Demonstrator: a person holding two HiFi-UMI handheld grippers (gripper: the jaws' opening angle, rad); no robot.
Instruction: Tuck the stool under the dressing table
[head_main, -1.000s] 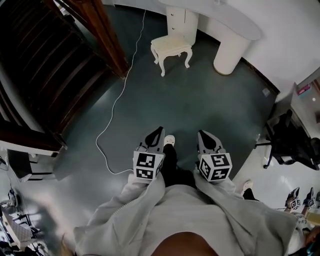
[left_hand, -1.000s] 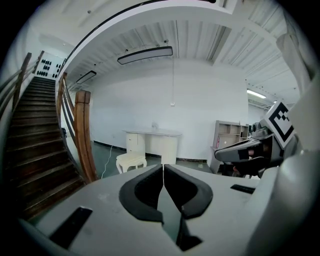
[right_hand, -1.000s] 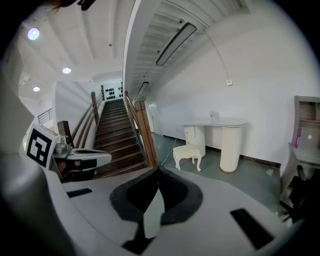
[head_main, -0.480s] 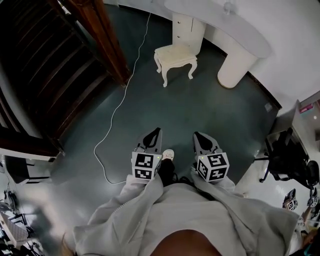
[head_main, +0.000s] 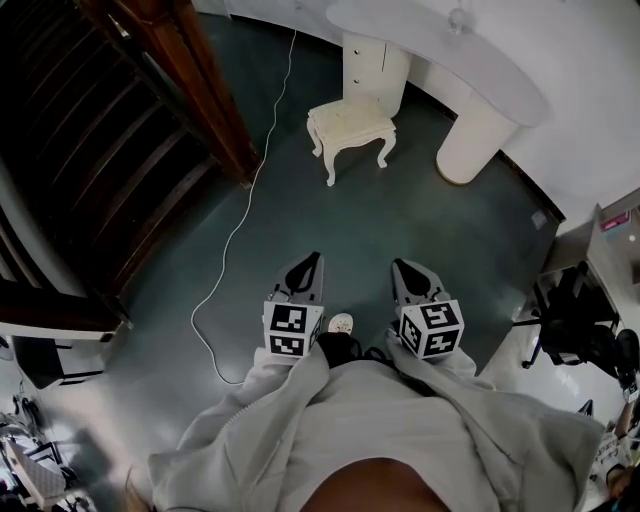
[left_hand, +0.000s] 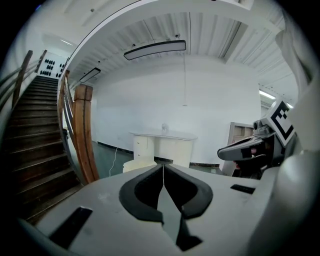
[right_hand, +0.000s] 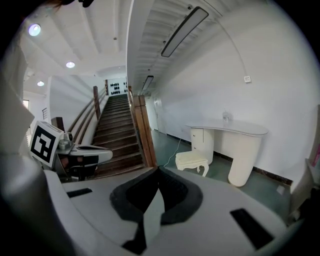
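A small cream stool with curved legs stands on the dark green floor, just in front of a white dressing table against the far wall. The stool and table show again in the right gripper view, and the table in the left gripper view, with the stool partly hidden behind the jaws. My left gripper and right gripper are held side by side well short of the stool. Both are shut and empty.
A dark wooden staircase with a brown newel post fills the left. A white cable trails across the floor from the table towards me. A black office chair and a desk stand at the right. My shoe shows between the grippers.
I have walked forward with both grippers: the stool and dressing table have come closer and sit lower in the head view. Both grippers stayed shut.
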